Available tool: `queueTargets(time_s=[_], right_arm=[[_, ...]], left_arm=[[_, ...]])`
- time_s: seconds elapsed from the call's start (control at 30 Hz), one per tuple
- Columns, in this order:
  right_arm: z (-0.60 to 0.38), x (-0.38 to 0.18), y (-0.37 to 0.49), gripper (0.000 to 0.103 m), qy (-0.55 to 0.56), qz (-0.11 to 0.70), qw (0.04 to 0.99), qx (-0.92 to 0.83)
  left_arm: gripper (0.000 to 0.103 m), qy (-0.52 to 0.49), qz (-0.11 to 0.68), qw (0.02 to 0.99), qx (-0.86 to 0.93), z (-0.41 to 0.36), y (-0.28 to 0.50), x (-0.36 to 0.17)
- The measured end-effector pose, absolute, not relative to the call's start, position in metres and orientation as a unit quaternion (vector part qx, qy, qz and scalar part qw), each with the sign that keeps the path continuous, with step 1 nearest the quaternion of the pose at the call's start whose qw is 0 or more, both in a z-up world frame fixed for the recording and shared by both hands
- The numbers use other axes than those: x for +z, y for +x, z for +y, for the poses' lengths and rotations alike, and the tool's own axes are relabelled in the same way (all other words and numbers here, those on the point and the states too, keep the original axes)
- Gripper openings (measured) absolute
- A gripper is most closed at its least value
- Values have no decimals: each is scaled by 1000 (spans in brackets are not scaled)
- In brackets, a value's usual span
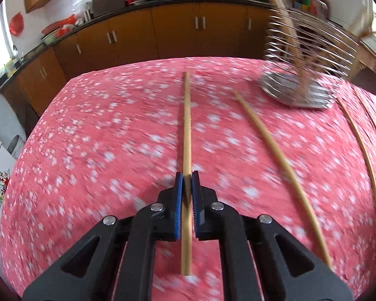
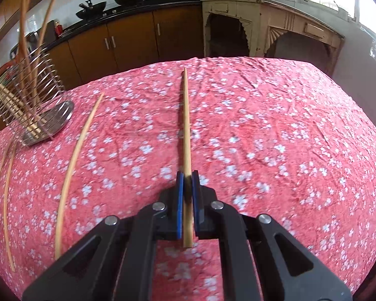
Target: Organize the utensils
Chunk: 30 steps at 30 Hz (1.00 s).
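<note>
1. Presently, the left gripper (image 1: 187, 179) is pinching a bamboo chopstick (image 1: 187, 125) between its blue pads; the jaws are pressed onto the stick near its thicker end, and the stick is running straight ahead from the fingers.
2. Beyond that grip, the stick is pointing toward the far edge of the red floral tablecloth (image 1: 100, 150). Whether its tip is touching the cloth cannot be told, as the left wrist view is blurring.
3. Likewise, the right gripper (image 2: 187, 179) is clamping a second chopstick (image 2: 186, 130) between its pads, jaws closed onto it, the butt end sticking out behind the pads.
4. A shadow is lying just beside this second stick on the cloth (image 2: 275, 138).
5. A wire utensil holder (image 1: 310, 47) on a metal drip tray (image 1: 298, 95) is standing at the far right of the table in the left view; it is appearing at the far left (image 2: 25, 92) in the right view, with several chopsticks standing inside it (image 2: 25, 50), leaning at various angles.
6. Loose chopsticks are lying flat on the cloth between the two grippers: one long stick (image 1: 283, 165) near the left gripper's stick, another (image 1: 361, 148) further right, close to the tray.
7. In the right view, one loose stick (image 2: 75, 160) is lying near the tray, with two more (image 2: 7, 195) at the left edge.
8. Wooden kitchen cabinets (image 1: 163, 32) are lining the background.
</note>
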State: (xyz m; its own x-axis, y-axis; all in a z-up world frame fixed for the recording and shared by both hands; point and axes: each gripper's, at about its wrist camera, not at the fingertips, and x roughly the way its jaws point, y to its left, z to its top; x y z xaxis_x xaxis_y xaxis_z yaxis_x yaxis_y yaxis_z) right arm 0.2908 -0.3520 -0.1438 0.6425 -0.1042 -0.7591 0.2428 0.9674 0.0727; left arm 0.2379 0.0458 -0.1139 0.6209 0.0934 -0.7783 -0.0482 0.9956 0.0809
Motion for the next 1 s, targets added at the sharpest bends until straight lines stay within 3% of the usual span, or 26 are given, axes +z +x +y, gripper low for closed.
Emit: queueTargets(time_s=[0.27, 0.33, 0.4, 0.67, 1.0], right_arm=[[-355, -143, 277, 10, 83, 415, 902, -81], [-354, -143, 269, 11, 78, 416, 902, -78], [-352, -143, 263, 12, 69, 418, 902, -77], [-350, -143, 257, 15, 64, 415, 904, -75], [-349, -143, 256, 15, 61, 416, 904, -76]], left_arm=[[11, 20, 426, 905, -4, 62, 225, -112], [32, 19, 428, 903, -9, 65, 217, -114], [40, 20, 428, 903, -12, 67, 208, -117], [42, 19, 429, 903, -13, 61, 203, -114], [55, 20, 431, 902, -12, 61, 203, -115]])
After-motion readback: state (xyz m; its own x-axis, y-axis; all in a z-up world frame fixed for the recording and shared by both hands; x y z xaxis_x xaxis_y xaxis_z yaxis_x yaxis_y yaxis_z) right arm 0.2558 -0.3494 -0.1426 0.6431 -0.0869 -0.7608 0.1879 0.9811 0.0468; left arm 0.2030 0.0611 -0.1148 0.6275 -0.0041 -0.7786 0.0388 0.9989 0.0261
